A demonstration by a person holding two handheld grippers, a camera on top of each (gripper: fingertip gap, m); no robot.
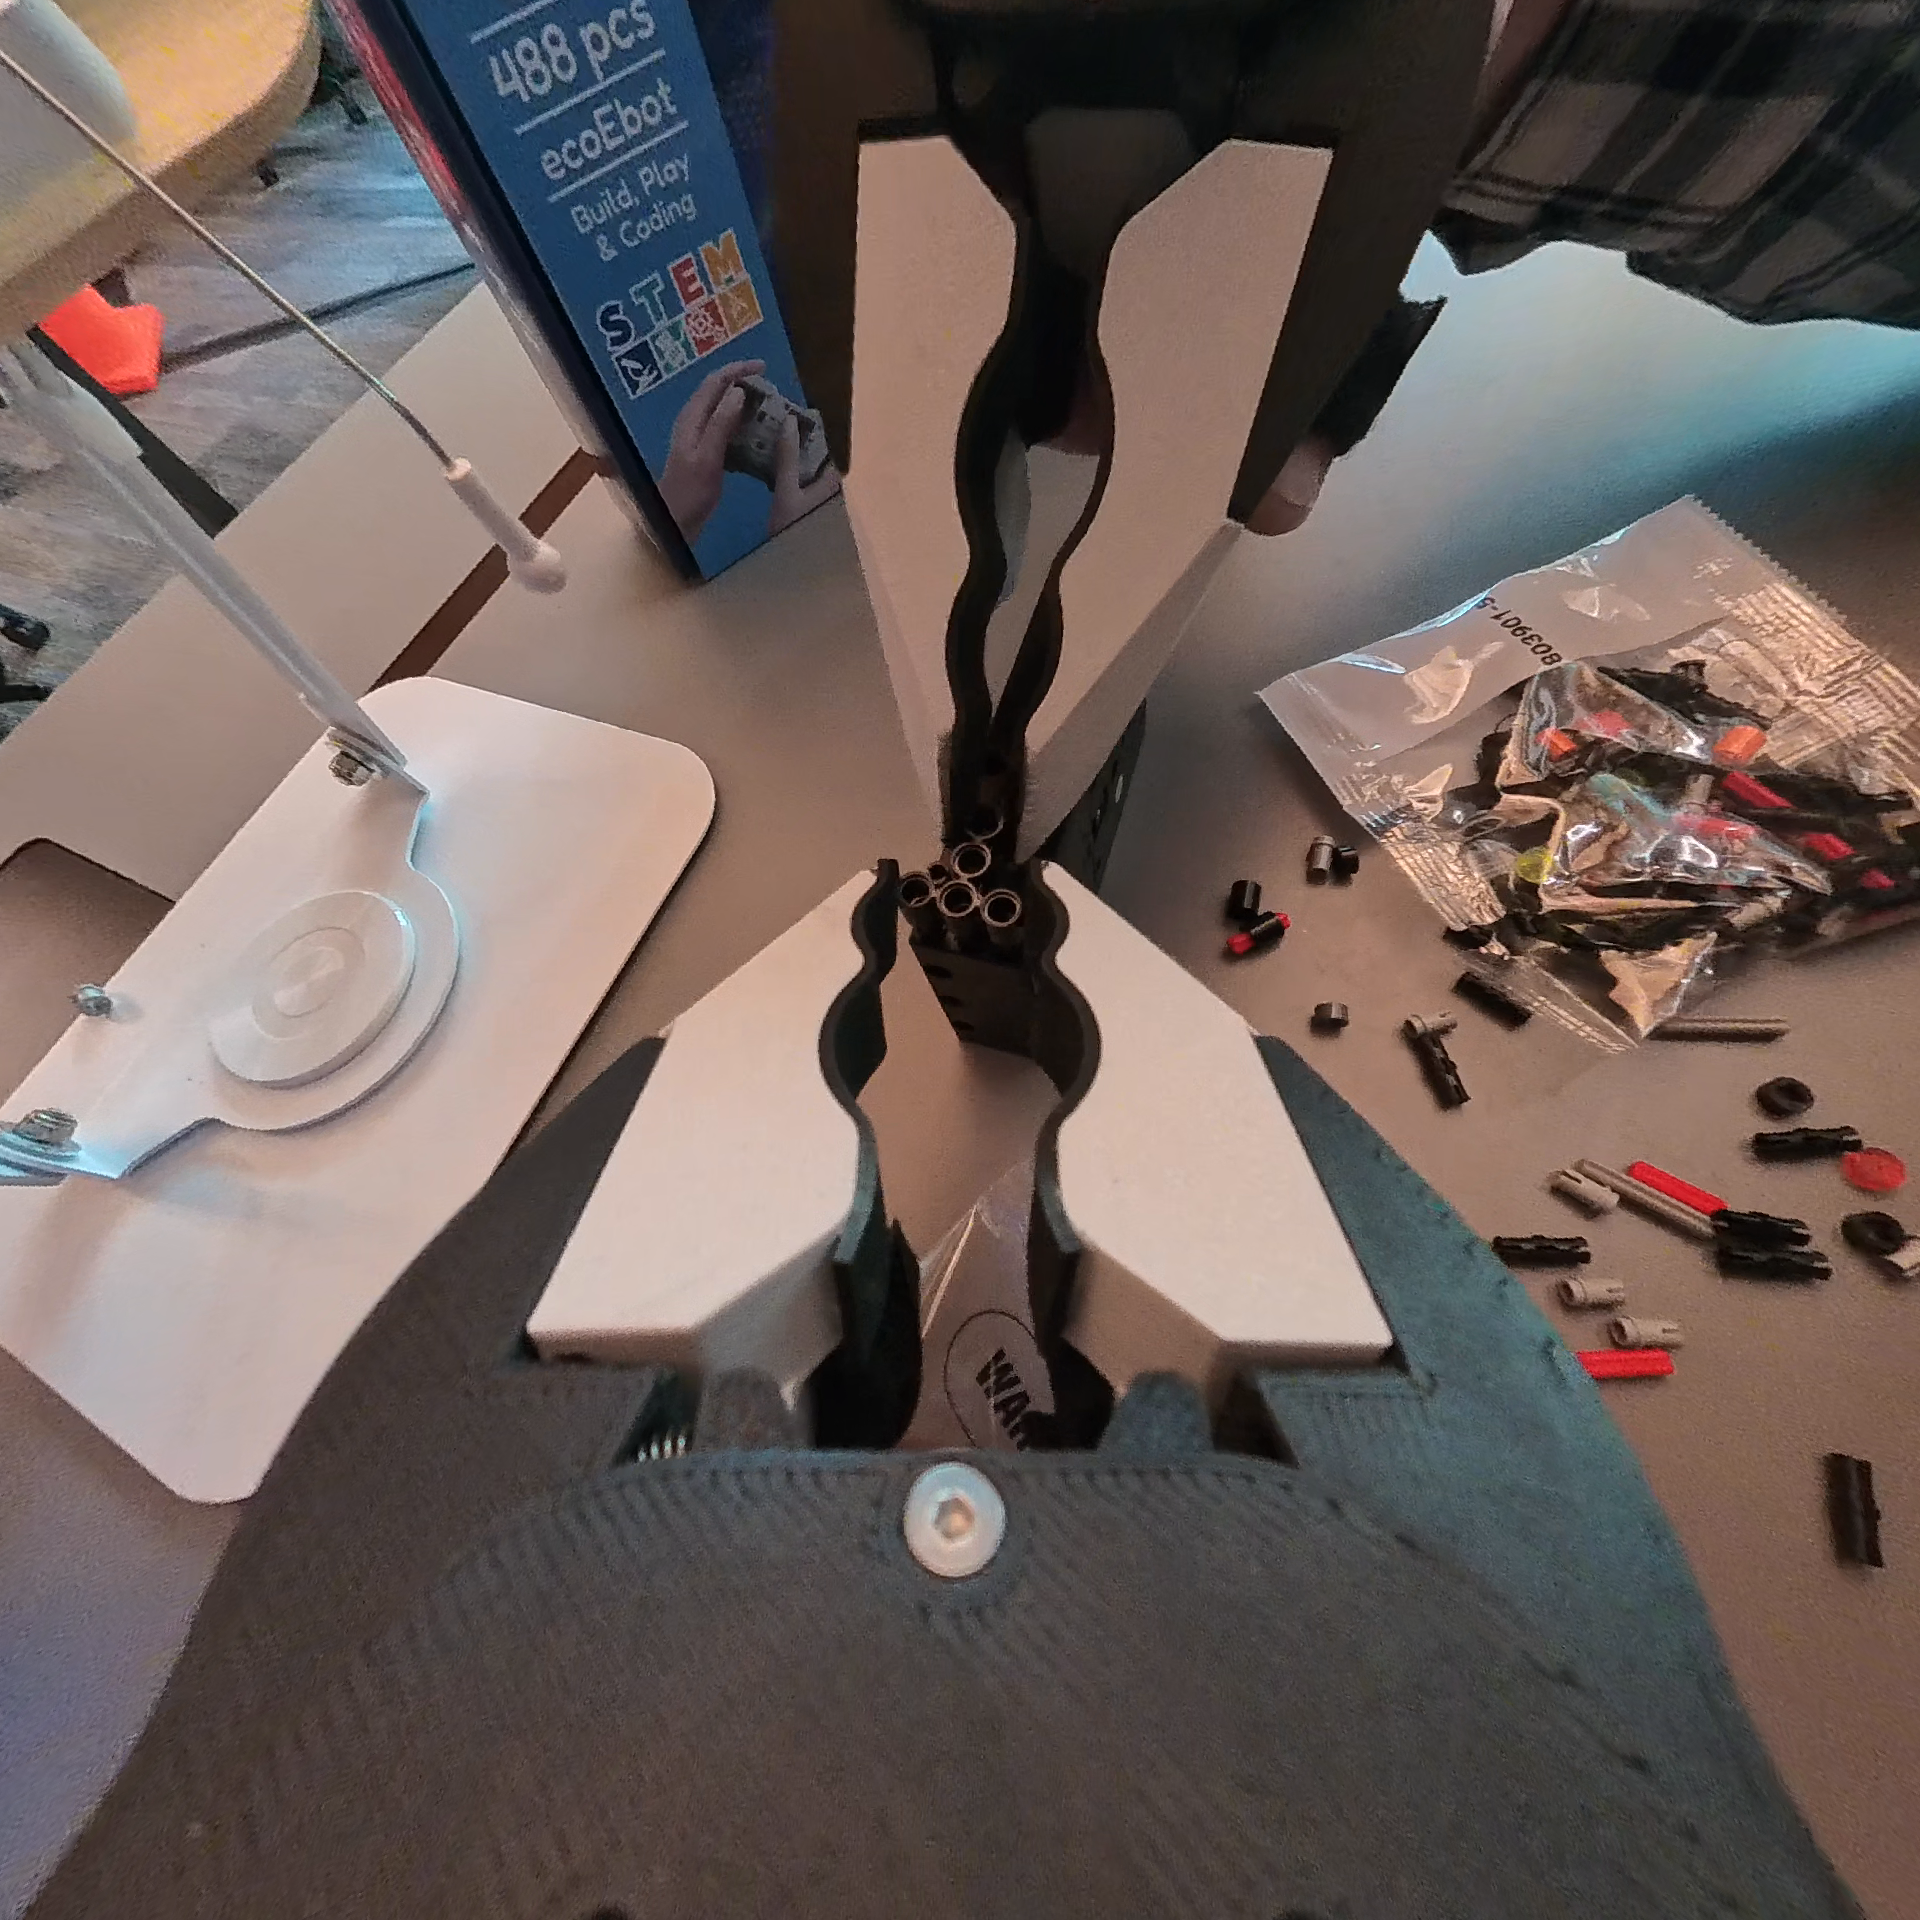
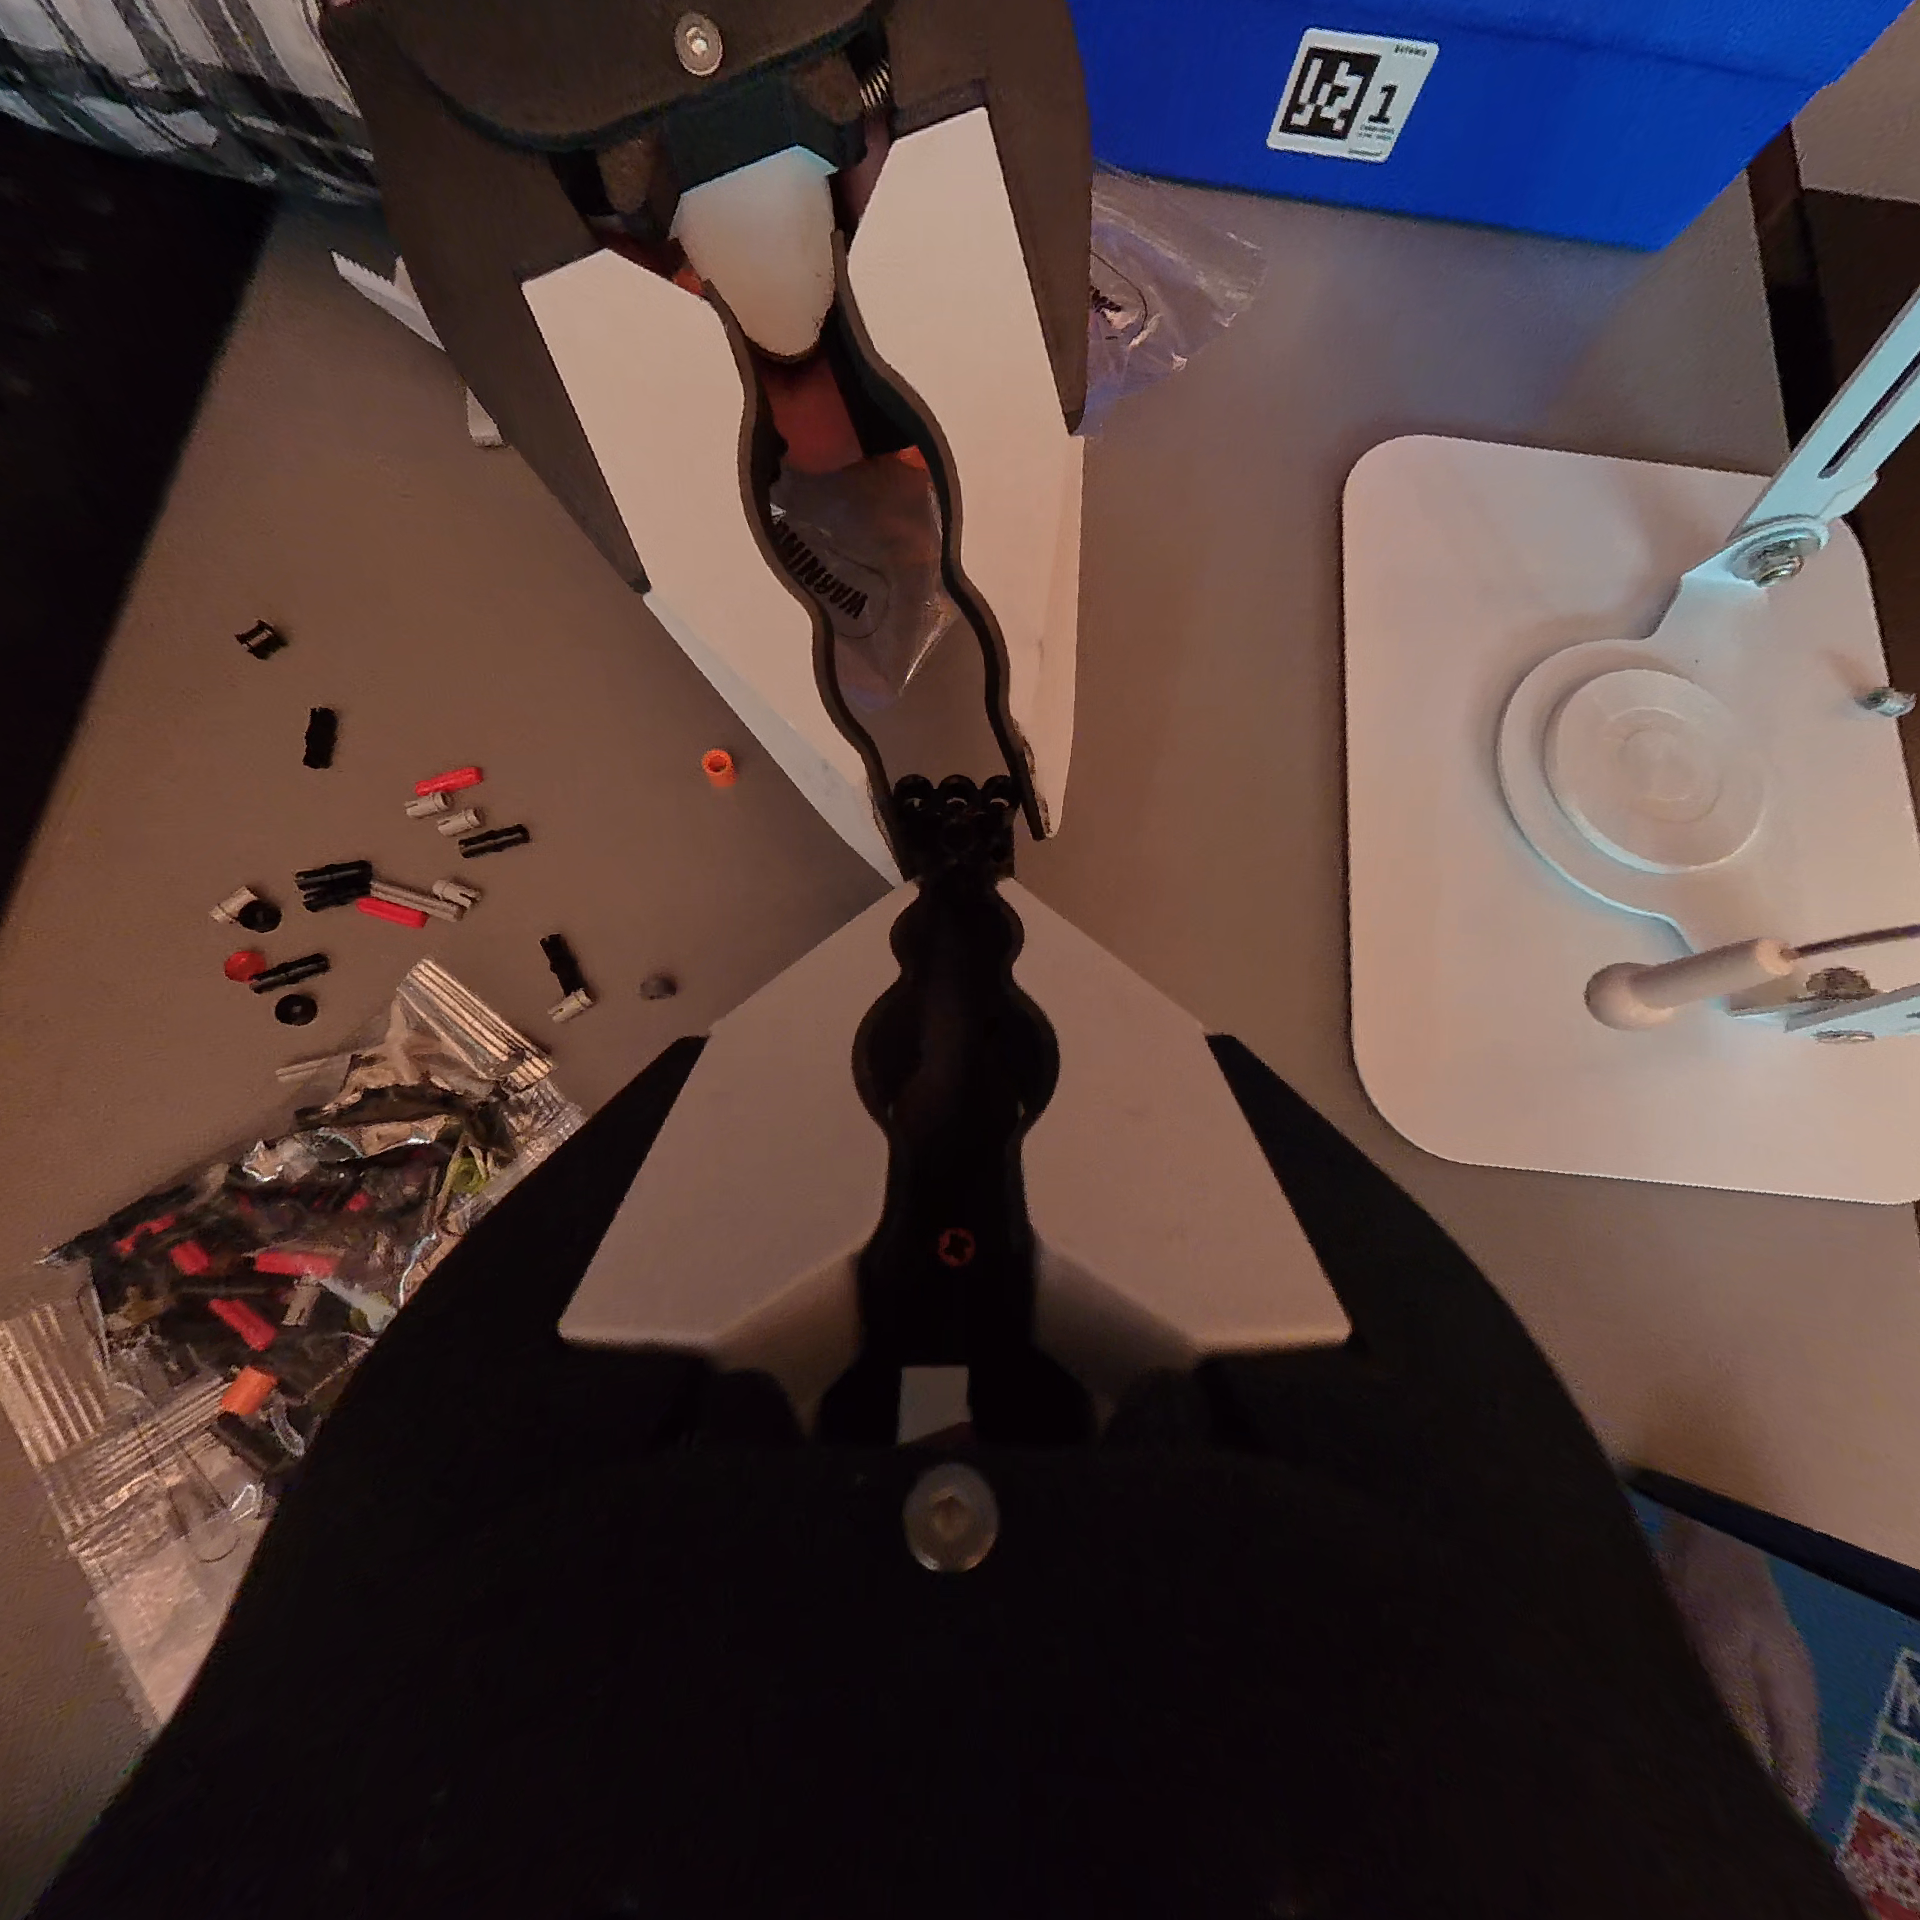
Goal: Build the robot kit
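My left gripper (image 1: 961, 883) is shut on a black perforated building beam (image 1: 971, 977) with several round holes at its end. My right gripper (image 1: 982, 810) comes in from the opposite side, tip to tip with the left, and its closed tips meet the same black assembly. In the right wrist view my right gripper (image 2: 961, 883) is shut on a dark piece that joins the black beam (image 2: 956, 805), which the left gripper (image 2: 961, 821) holds from above. Both hold it a little above the grey table (image 1: 1299, 436). The join is hidden between the tips.
A clear bag of small black, red and grey parts (image 1: 1662, 810) lies to the right, with loose pins and connectors (image 1: 1714, 1216) scattered beside it. A blue box (image 1: 623, 260) stands behind. A white stand base (image 1: 364, 987) sits left. A plaid sleeve (image 1: 1714, 156) shows at top right. My two grippers' fingertips are within a few centimetres of each other.
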